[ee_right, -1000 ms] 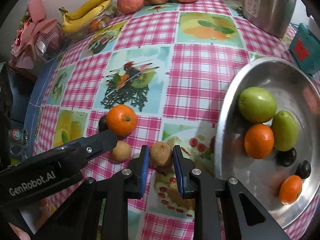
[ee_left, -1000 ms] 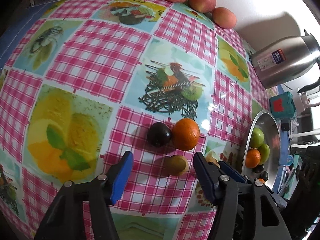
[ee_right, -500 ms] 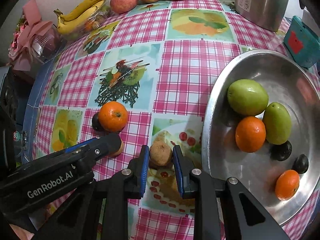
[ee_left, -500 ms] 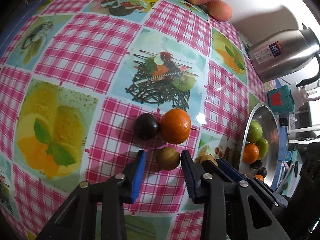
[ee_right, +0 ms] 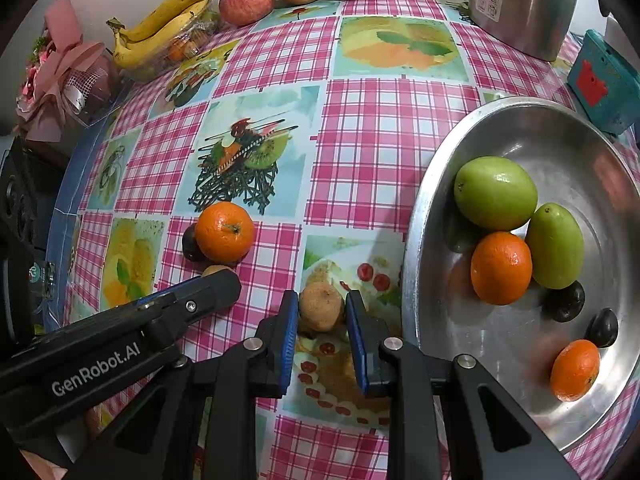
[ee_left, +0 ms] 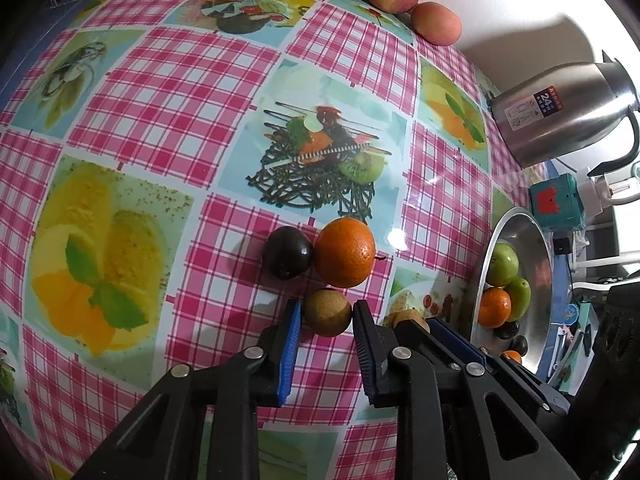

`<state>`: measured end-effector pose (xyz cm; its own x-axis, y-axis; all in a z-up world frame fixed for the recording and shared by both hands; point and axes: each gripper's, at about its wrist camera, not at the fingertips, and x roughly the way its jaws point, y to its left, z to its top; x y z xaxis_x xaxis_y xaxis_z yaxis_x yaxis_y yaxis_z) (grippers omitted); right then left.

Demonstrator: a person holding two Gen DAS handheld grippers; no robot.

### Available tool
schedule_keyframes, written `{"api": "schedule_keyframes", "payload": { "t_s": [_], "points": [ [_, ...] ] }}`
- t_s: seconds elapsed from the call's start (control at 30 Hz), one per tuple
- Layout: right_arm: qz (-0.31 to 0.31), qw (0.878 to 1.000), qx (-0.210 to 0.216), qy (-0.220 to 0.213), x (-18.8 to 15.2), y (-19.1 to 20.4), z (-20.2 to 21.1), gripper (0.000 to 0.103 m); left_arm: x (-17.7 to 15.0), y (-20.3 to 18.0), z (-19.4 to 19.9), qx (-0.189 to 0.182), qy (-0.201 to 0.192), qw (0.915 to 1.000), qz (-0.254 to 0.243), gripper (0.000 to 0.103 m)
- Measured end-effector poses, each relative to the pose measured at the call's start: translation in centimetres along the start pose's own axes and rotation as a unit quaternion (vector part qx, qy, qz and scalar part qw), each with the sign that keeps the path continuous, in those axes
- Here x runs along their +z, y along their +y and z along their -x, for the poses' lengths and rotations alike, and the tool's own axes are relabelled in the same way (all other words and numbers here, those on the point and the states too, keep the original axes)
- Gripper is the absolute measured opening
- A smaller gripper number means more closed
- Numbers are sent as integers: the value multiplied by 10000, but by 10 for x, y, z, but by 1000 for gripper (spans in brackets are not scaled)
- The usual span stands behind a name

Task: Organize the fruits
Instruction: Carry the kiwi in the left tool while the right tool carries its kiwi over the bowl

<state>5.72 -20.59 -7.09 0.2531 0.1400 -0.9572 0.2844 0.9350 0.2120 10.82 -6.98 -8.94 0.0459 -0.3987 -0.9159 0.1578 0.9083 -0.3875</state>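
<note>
Left wrist: left claw (ee_left: pixel 325 314) just closed, pads pressing a brown kiwi (ee_left: pixel 327 312) on the bench (ee_left: pixel 168 92); orange (ee_left: pixel 345 252) and dark plum (ee_left: pixel 286 253) just beyond it

Right wrist: right claw (ee_right: pixel 322 312) clamped on a second kiwi (ee_right: pixel 321 306); metal bowl (ee_right: pixel 416 280) just right of it
</note>
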Motion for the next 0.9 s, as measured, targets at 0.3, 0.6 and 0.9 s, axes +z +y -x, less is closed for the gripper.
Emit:
{"api": "schedule_keyframes", "payload": {
  "t_s": [0.3,0.6,0.9],
  "points": [
    [2,9999,73,-125,2,0,10,25,3,-3,18,-95,-203,9997,-30,28],
    [41,9988,127,-475,5,5,37,25,4,-12,50,-262,-645,9974,-156,28],
    [6,9974,182,-692,6,3,55,25,0,-16,68,-309,-888,9953,-238,28]
  ]
}}
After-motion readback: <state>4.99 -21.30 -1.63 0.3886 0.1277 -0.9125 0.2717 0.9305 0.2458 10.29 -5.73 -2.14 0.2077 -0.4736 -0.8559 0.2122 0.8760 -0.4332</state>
